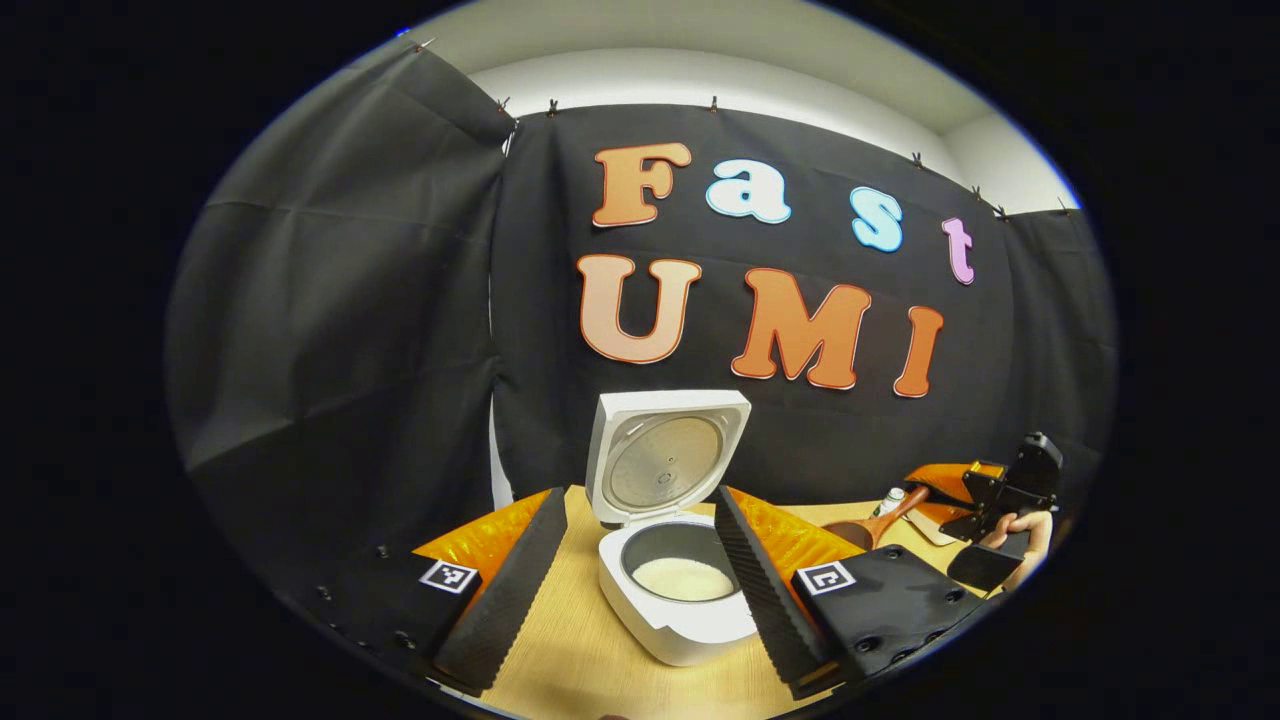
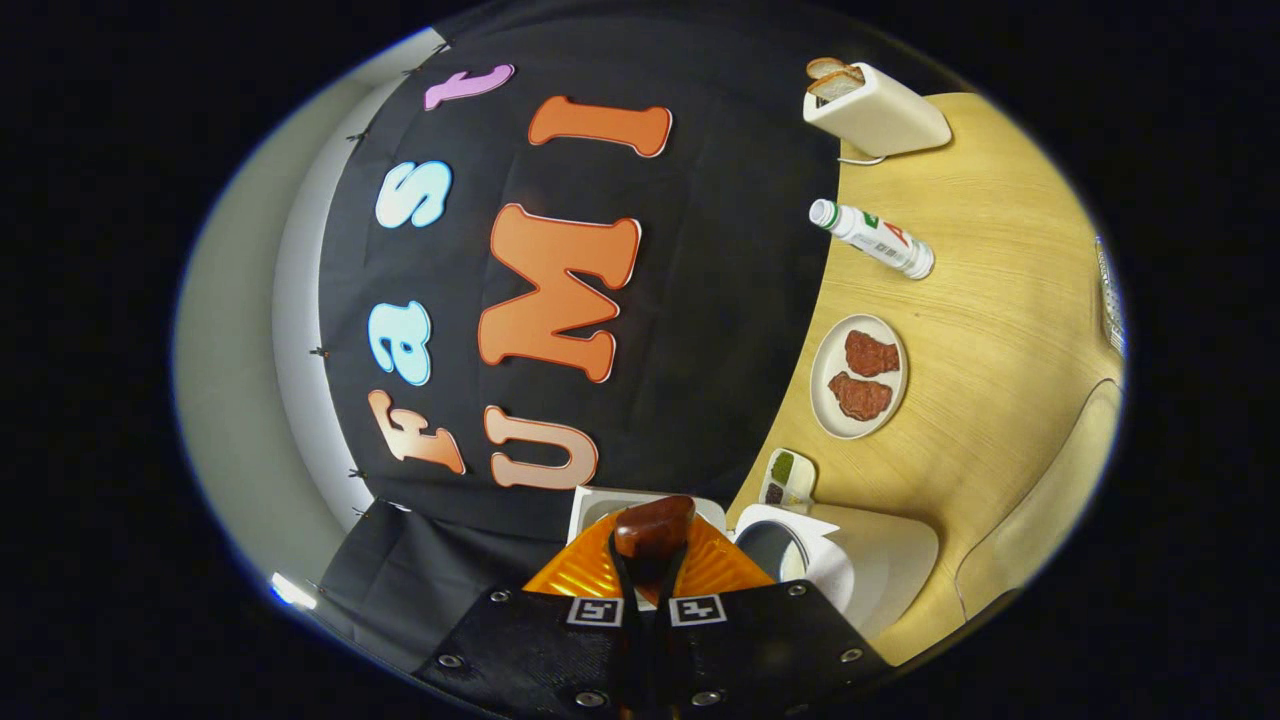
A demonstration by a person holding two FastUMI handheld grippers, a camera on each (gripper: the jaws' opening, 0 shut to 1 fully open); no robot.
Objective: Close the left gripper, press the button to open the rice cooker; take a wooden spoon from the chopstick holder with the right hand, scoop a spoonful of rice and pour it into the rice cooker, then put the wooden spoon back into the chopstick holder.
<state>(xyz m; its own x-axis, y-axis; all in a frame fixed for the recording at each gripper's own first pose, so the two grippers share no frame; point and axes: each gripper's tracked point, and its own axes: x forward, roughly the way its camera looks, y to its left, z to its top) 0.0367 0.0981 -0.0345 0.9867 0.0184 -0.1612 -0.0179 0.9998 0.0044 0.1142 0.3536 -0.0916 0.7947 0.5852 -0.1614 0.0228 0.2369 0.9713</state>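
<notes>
- Black cloth hangs behind a pale wooden tabletop (image 1: 570, 650) that carries everything here.
- From the left gripper view, the left gripper (image 1: 640, 575) has its two fingers spread wide apart, holding nothing; one ridged finger (image 1: 510, 590) runs up on one side and the other on the far side of the rice cooker.
- Between those fingers sits the white rice cooker (image 1: 680, 620), its lid (image 1: 665, 455) swung up and standing upright behind the pot. White rice (image 1: 685, 578) lies in the bottom of the inner pot.
- Off to that view's right edge, a hand (image 1: 1020, 530) holds the right gripper above the tabletop, with the wooden spoon (image 1: 870, 528) sticking out from it, bowl end pointing toward the cooker but well apart from it.
- From the right gripper view, which is rolled onto its side, the right gripper (image 2: 650, 590) has its fingers pressed in on the wooden spoon's handle, whose rounded brown end (image 2: 655, 525) pokes up between them.
- Just beyond that gripper the rice cooker (image 2: 800, 555) shows with its lid open.
- Farther out on the tabletop: a small divided dish (image 2: 788, 478) near the cooker, a plate (image 2: 858, 377) with two brown pieces of meat, a white bottle (image 2: 872, 238) lying on its side, and a cream toaster (image 2: 878, 115) with bread in its slots.
- I cannot make out the chopstick holder from where I stand.
</notes>
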